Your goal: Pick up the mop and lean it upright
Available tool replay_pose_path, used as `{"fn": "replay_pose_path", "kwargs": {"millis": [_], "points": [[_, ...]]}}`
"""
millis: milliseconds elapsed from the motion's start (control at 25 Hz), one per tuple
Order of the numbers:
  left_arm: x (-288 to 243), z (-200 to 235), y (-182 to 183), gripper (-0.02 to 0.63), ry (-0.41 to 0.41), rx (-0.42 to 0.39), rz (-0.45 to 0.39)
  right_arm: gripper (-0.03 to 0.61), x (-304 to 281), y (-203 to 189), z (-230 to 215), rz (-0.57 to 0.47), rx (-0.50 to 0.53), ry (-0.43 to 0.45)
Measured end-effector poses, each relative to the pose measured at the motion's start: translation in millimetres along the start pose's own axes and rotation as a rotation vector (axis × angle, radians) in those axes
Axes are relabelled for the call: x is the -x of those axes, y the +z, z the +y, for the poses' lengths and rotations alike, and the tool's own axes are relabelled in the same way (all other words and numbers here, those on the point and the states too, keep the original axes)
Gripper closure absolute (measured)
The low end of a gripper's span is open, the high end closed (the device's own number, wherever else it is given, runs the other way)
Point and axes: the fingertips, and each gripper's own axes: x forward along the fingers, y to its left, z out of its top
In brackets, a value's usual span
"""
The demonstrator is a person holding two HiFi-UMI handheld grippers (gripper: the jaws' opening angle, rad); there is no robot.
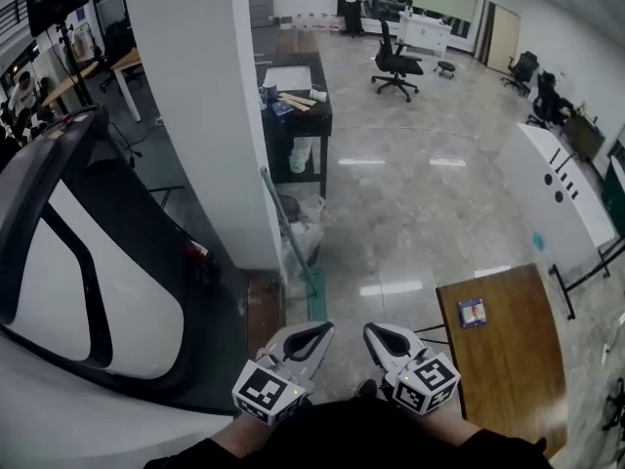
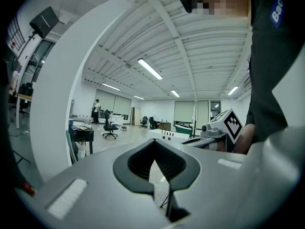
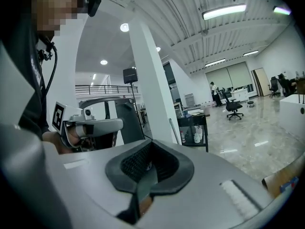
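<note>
The fingers of the left gripper (image 2: 155,147) are pressed together at their tips, and only a hollow is left behind the tips; nothing is in it. The fingers of the right gripper (image 3: 150,149) also meet and hold nothing.

Each gripper view shows the other gripper with its marker cube beside it, and also the ceiling with long lamps, which the head view does not show. In the gripper views only the thin green handle of the mop (image 2: 69,146) (image 3: 174,131) is seen, ahead of the fingers and well apart from them. The head view looks down and shows more: the left gripper (image 1: 314,332) and the right gripper (image 1: 381,332) lie close side by side. The mop (image 1: 285,225) stands ahead of the left fingers, its handle tilted against the corner of a white pillar (image 1: 195,115) and its green head low at the foot of the pillar.

To the right of the right fingers is a wooden desk (image 1: 508,360) with a small blue thing (image 1: 473,312) on it. Beyond the mop stands a black cart (image 1: 298,115) with some items, and farther away an office chair (image 1: 395,66) on the shiny grey floor (image 1: 420,213). Left of the left fingers is a big black and white curved body (image 1: 88,262).

Both hands are held low before the person, and the grippers point forward, almost level.
</note>
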Motion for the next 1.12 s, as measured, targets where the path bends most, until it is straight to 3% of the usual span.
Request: {"fn": "replay_pose_path", "kwargs": {"millis": [360,760,1120], "points": [[2,-44,10,0.595,0.009,0.003,-0.011,0.575,20,9,20,-0.022,0.049,0.096],[-26,-82,18,0.595,0.023,-0.008,-0.008,0.575,64,31,-6,-0.099,0.094,0.099],[-22,-88,15,0.595,0.053,-0.011,-0.008,0.577,70,24,-4,-0.075,0.099,0.122]]}}
